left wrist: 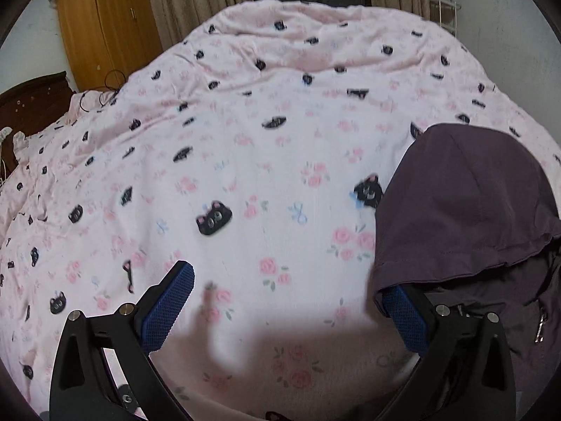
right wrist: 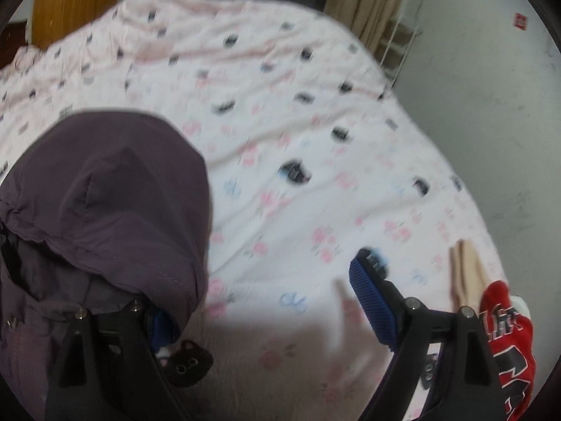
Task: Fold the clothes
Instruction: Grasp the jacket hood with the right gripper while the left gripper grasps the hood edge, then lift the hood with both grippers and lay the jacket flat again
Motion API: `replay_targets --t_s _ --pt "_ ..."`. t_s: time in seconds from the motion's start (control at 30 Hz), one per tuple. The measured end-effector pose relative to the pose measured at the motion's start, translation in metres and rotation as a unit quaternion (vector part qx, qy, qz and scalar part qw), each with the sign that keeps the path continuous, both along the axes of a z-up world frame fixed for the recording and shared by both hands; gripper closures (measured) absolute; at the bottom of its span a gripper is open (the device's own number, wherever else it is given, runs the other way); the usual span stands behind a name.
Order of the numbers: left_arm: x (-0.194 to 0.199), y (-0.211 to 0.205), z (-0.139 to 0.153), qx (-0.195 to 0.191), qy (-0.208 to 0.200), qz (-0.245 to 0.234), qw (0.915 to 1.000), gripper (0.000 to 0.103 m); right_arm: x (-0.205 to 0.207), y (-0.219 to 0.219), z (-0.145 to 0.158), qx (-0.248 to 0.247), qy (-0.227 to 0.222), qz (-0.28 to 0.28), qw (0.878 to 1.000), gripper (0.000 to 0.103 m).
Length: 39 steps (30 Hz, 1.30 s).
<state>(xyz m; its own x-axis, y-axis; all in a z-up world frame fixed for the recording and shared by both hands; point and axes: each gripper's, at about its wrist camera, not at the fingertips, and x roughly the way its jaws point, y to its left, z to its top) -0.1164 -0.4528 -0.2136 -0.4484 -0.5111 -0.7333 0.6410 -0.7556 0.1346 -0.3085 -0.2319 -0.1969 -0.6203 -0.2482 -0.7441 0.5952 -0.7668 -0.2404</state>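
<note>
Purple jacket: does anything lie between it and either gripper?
Nothing visible. The purple jacket already drapes over one finger of the open left gripper and one of the open right gripper.

Both wrist views look forward and downward, close over the bed point(left wrist: 266, 133). They share the purple jacket point(left wrist: 466, 203), at the right edge in the left view and the left edge in the right.

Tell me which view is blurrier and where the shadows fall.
Right wrist view: blurrier, the cat prints on the pink bedspread smear into streaks. Left wrist view: sharper far off, soft near the lens. In both, grey shadow pools on the bedspread between the jaws, beside the purple jacket.
</note>
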Motion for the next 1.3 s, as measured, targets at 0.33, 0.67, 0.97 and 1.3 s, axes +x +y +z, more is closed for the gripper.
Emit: replay_targets --t_s 0.33,0.67,0.97,1.3 --pt "0.021 0.026 0.032 -0.031 -0.007 -0.046 0.9984 0.000 0.042 0.030 0.032 -0.011 0.047 0.107 0.993 0.014" --pt "0.011 0.007 0.008 0.009 -0.021 -0.030 0.9993 0.000 0.004 -0.014 0.007 0.053 -0.007 0.102 0.993 0.014" --pt "0.020 0.013 0.064 0.048 0.055 -0.124 0.9897 0.000 0.038 0.014 0.058 -0.064 0.053 0.186 0.979 0.008" --pt "-0.006 0.036 0.057 0.131 0.130 -0.138 0.9731 0.000 0.033 -0.013 0.074 -0.117 -0.007 0.199 0.973 0.033"
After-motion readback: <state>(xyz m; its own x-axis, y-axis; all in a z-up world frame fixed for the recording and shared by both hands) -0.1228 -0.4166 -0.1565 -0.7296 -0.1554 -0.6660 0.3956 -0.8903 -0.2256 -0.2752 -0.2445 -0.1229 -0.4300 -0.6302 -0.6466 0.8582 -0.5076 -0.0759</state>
